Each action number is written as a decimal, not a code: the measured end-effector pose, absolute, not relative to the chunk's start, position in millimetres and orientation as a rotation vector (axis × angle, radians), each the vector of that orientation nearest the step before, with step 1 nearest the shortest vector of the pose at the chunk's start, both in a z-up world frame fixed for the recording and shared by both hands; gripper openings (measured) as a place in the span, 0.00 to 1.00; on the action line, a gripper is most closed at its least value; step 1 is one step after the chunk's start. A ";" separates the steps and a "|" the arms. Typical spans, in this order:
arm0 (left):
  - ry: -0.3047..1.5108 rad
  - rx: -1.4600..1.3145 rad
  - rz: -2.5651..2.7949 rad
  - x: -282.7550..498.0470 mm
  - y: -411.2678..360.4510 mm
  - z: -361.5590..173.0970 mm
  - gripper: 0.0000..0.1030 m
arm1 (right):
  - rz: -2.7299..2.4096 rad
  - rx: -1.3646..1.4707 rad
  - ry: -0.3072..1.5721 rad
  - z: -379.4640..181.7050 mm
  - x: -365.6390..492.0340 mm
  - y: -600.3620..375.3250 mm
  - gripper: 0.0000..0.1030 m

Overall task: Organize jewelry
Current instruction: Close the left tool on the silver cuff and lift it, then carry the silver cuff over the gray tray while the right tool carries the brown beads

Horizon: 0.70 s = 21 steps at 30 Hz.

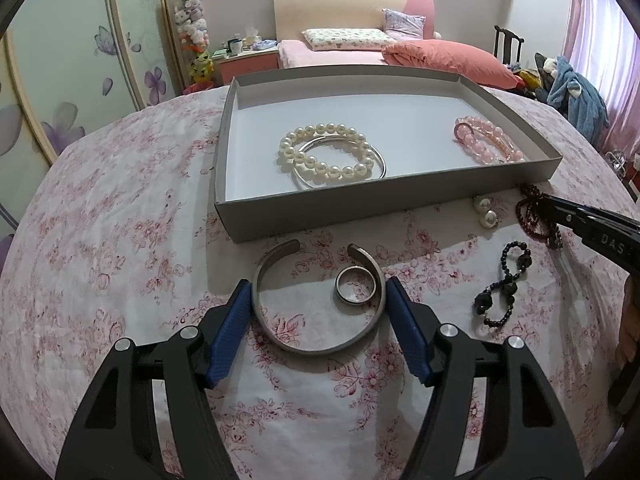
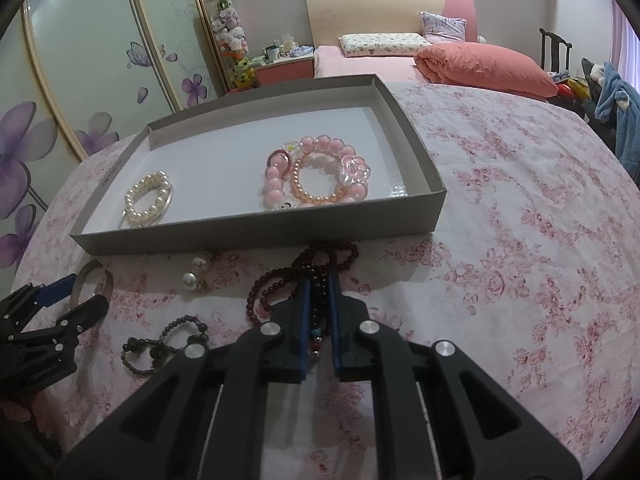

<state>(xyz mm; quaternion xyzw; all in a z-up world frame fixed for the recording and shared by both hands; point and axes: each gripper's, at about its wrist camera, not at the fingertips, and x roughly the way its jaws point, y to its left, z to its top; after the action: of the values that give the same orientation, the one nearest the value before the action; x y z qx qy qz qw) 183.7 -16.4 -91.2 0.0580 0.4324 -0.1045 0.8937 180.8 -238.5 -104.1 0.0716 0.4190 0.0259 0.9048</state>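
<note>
A grey tray (image 1: 304, 212) (image 2: 256, 236) holds a pearl bracelet (image 1: 326, 156) (image 2: 146, 200) over a silver bangle (image 1: 380, 160), and pink bead bracelets (image 1: 486, 140) (image 2: 320, 176). My left gripper (image 1: 320, 300) (image 2: 68, 292) has its blue pads touching both sides of a silver open cuff (image 1: 316, 346) that lies on the cloth, with a silver ring (image 1: 356, 286) inside the cuff. My right gripper (image 2: 319, 284) (image 1: 560, 210) is shut on a dark red bead string (image 2: 288, 280) (image 1: 536, 216) on the cloth before the tray.
Two pearl earrings (image 1: 486, 212) (image 2: 196, 272) and a black bead bracelet (image 1: 502, 284) (image 2: 160, 344) lie on the floral cloth (image 1: 120, 240) between the grippers. A bed (image 1: 360, 52) stands behind the table.
</note>
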 end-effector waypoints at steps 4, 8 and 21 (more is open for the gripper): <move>0.871 0.097 -0.215 180.9 -12.3 -87.5 0.65 | 0.071 0.159 0.808 -89.9 172.6 -237.5 0.09; 0.824 0.070 -0.227 173.8 -10.5 -79.8 0.65 | 0.094 0.178 0.757 -74.4 167.0 -240.0 0.09; 0.573 0.022 -0.197 139.9 -4.3 -29.7 0.65 | 0.131 0.192 0.597 -29.7 138.7 -238.2 0.09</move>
<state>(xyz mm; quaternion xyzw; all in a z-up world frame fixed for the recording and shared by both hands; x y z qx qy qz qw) 139.9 -4.3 -29.7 0.0109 0.2819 -0.0971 0.9545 138.7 -238.2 -29.7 0.0943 0.2933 0.0642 0.9492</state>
